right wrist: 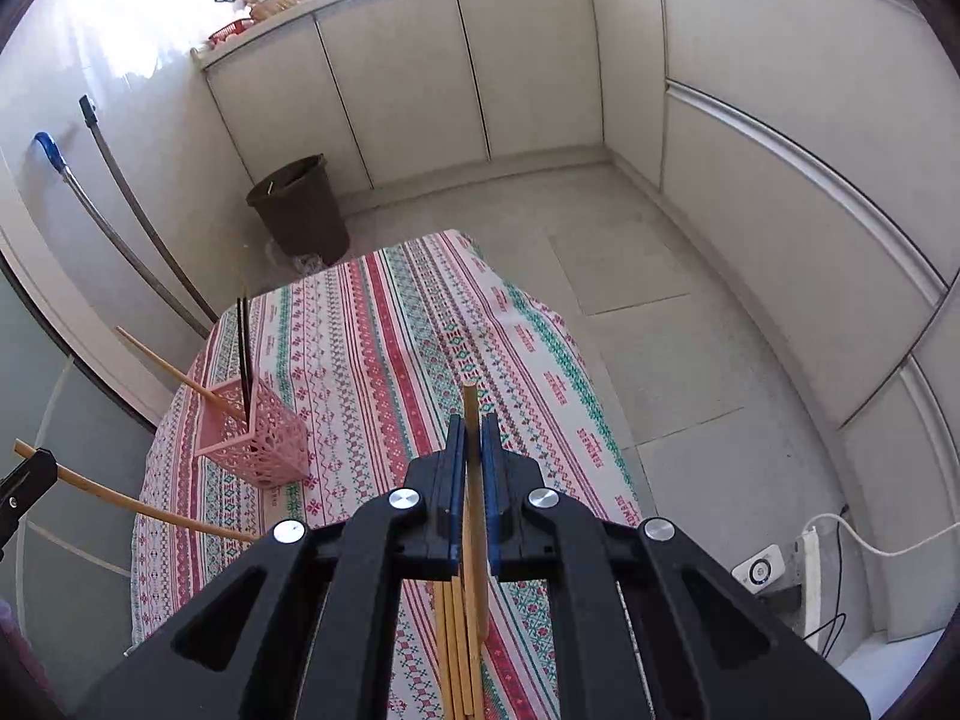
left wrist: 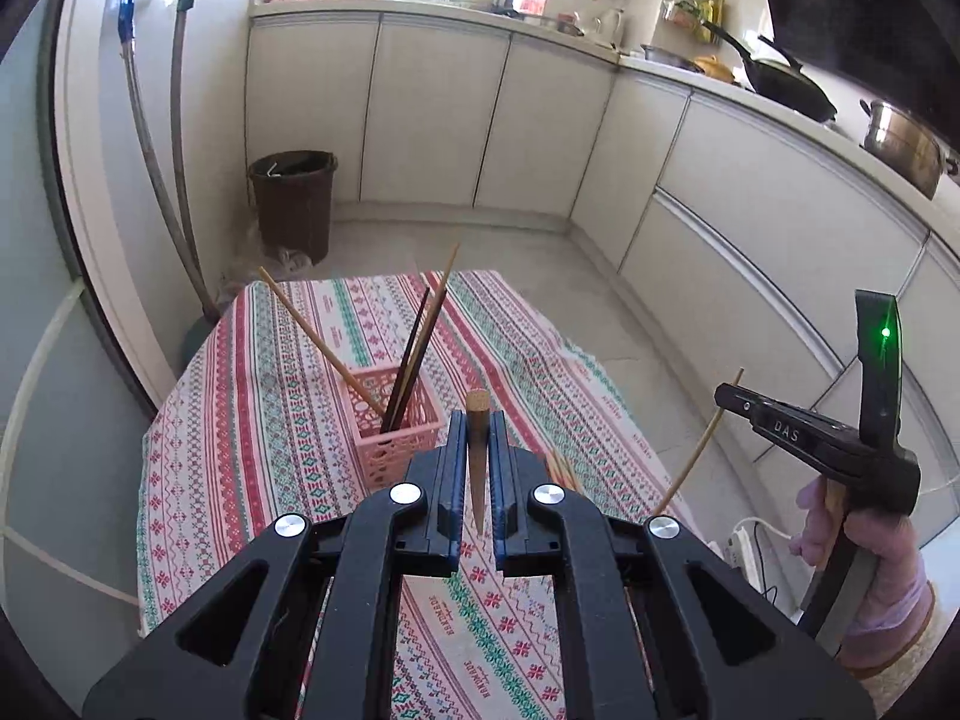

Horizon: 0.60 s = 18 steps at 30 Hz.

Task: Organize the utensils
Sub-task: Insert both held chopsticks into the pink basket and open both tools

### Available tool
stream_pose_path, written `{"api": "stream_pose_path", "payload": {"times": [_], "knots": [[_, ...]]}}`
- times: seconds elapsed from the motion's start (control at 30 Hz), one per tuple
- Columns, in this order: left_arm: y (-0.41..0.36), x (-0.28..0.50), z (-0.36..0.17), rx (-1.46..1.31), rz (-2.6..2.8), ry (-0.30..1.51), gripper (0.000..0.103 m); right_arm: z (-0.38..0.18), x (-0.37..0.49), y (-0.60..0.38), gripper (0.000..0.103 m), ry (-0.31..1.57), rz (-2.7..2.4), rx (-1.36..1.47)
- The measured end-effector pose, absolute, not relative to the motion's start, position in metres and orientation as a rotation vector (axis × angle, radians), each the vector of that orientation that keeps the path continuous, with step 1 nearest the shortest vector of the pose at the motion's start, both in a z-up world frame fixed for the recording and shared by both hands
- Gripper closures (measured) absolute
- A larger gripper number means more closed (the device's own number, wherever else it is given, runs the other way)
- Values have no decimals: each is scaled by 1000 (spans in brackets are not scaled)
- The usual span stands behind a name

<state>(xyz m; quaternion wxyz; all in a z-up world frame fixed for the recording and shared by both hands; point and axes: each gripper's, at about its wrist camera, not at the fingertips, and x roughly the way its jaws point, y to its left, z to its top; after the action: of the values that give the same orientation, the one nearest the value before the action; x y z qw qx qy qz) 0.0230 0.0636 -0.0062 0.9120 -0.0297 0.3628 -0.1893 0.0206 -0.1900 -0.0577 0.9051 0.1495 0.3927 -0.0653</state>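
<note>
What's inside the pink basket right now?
The pink basket holds several chopsticks standing tilted: light wooden ones and dark ones, one light stick leaning far out to the side. The latticed walls cover their lower ends and the basket floor.

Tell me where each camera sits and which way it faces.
Left wrist: on the left gripper, shut on a chopstick, facing the basket and cabinets; the right gripper and gloved hand show.
Right wrist: on the right gripper, shut on a chopstick, facing tablecloth and floor; left gripper at the left edge.
Shared: basket, tablecloth, bin.
</note>
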Motion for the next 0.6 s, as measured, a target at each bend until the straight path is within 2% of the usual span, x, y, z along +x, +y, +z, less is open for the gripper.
{"api": "stream_pose_path", "payload": {"times": [0.43,0.6], "knots": [[87,46,45,-183,-329,609,97,44,22,-180,97,590,27,402],[96,61,58,-239,-285,560,97,61,38,-171,97,553,86,454]]}}
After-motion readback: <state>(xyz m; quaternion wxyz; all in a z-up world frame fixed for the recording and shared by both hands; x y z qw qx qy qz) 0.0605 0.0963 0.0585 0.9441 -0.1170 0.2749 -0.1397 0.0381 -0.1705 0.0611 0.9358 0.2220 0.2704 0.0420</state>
